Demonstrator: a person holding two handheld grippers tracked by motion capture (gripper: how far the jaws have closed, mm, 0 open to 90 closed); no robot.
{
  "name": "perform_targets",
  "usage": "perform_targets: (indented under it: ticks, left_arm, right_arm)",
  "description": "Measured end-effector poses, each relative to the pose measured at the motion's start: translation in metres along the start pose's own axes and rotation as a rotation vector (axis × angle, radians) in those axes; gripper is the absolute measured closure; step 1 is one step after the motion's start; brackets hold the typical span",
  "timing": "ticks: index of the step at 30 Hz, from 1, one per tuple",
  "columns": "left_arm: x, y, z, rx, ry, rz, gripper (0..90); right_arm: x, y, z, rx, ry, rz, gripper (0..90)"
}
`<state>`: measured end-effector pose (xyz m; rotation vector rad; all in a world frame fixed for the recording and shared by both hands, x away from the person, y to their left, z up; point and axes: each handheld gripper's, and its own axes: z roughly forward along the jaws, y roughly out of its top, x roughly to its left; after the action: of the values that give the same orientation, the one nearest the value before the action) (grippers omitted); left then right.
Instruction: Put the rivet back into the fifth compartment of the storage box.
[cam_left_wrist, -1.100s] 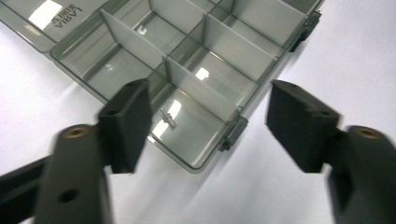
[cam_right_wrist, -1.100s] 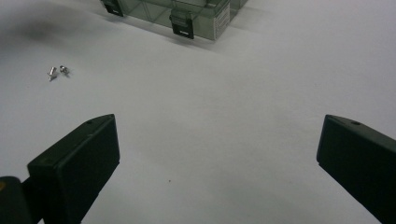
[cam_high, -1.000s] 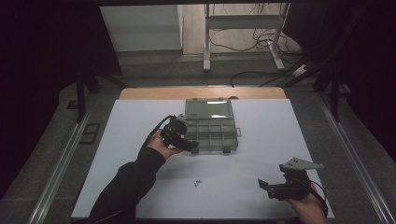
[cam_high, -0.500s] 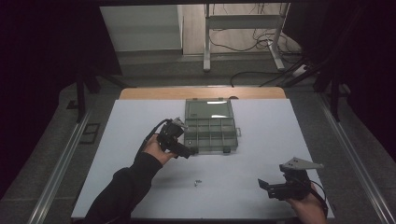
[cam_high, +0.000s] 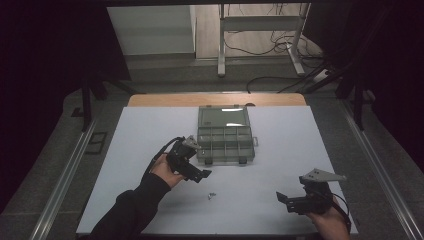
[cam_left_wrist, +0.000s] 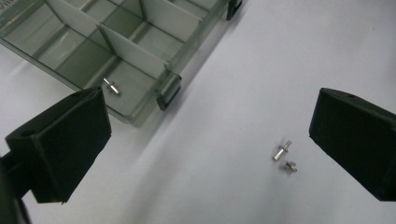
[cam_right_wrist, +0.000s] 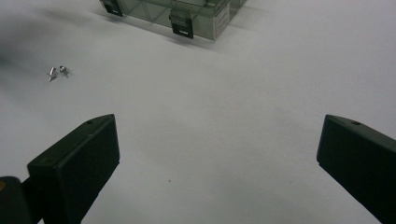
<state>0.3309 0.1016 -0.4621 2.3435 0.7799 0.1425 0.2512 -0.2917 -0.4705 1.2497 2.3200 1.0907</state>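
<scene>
Two small metal fasteners (cam_high: 211, 195) lay loose on the white table (cam_high: 280, 150), at about 5 o'clock from the left gripper (cam_high: 196, 172) and just beside each other. The left gripper's jaws stood wide apart, holding nothing, near the front left corner of the compartment box (cam_high: 225, 137). One more fastener (cam_left_wrist: 111, 86) lay inside the box's corner compartment. At 3 o'clock from the loose pair, well apart, the right gripper (cam_high: 290, 200) hovered with jaws spread wide and empty.
</scene>
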Motion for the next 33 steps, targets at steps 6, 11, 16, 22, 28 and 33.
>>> perform_targets:
  ticks: [6, 11, 16, 22, 28, 33]
  left_arm:
    - [-0.005, -0.009, 0.000, 0.002, 0.013, 0.015, 0.0]
    - [-0.011, -0.015, 0.003, 0.017, 0.012, 0.014, 0.0]
    - [-0.017, -0.016, 0.006, 0.040, 0.013, 0.024, 0.0]
    - [-0.022, -0.018, 0.013, 0.064, -0.010, 0.018, 0.0]
    - [-0.026, -0.020, 0.025, 0.102, -0.023, 0.032, 2.3]
    - [-0.027, -0.020, 0.031, 0.130, -0.039, 0.044, 10.0]
  right_arm:
    - [0.000, 0.000, 0.000, 0.001, 0.000, 0.000, 0.0]
    - [0.000, 0.000, 0.000, 0.002, 0.003, -0.002, 0.0]
    - [0.000, 0.000, 0.000, 0.002, 0.004, -0.004, 0.0]
    - [0.000, 0.000, 0.000, 0.001, 0.004, -0.005, 0.0]
    - [0.001, 0.000, 0.001, 0.005, 0.006, -0.005, 0.0]
    - [0.000, 0.000, 0.001, 0.006, 0.006, -0.005, 0.0]
